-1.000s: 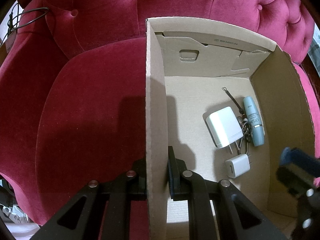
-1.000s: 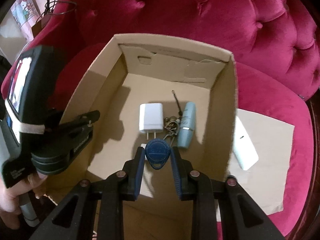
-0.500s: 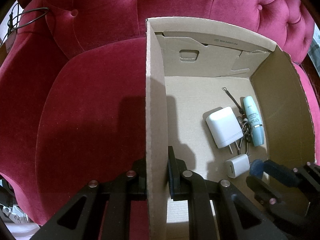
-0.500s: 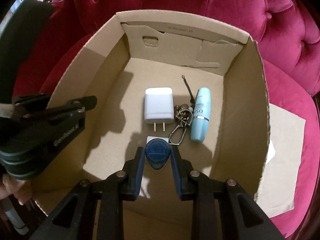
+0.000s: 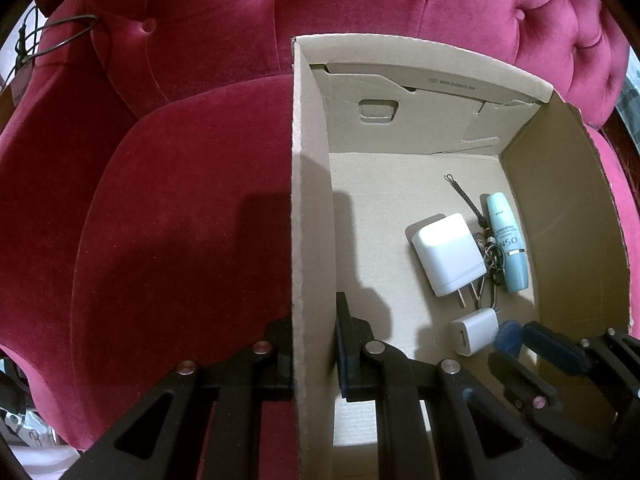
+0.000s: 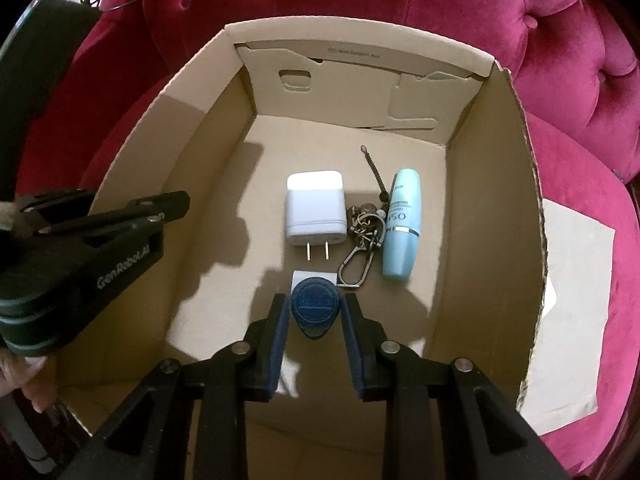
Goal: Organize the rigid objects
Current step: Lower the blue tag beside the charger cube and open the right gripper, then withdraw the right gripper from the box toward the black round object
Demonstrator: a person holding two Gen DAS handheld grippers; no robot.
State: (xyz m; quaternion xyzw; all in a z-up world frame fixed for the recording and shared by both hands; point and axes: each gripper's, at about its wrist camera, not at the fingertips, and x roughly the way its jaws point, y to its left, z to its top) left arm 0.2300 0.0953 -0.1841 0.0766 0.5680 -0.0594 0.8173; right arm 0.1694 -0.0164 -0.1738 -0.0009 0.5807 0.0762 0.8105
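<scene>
An open cardboard box (image 6: 496,208) sits on a red velvet seat. My left gripper (image 5: 312,328) is shut on the box's left wall (image 5: 310,200), one finger inside and one outside. My right gripper (image 6: 314,312) is shut on a blue key fob (image 6: 314,306) and holds it low inside the box; it shows at the lower right of the left wrist view (image 5: 510,340). On the box floor lie a large white charger (image 6: 316,208), a small white charger (image 5: 474,330), a keyring with carabiner (image 6: 362,240) and a light blue tube (image 6: 402,228).
A flat cardboard sheet (image 6: 576,304) lies on the seat right of the box. The tufted red backrest (image 5: 360,12) rises behind it. A wire loop (image 5: 60,36) hangs at the far left.
My right gripper has moved forward and down into the box with the fob, close over the small white charger. The left gripper has kept its hold on the wall.
</scene>
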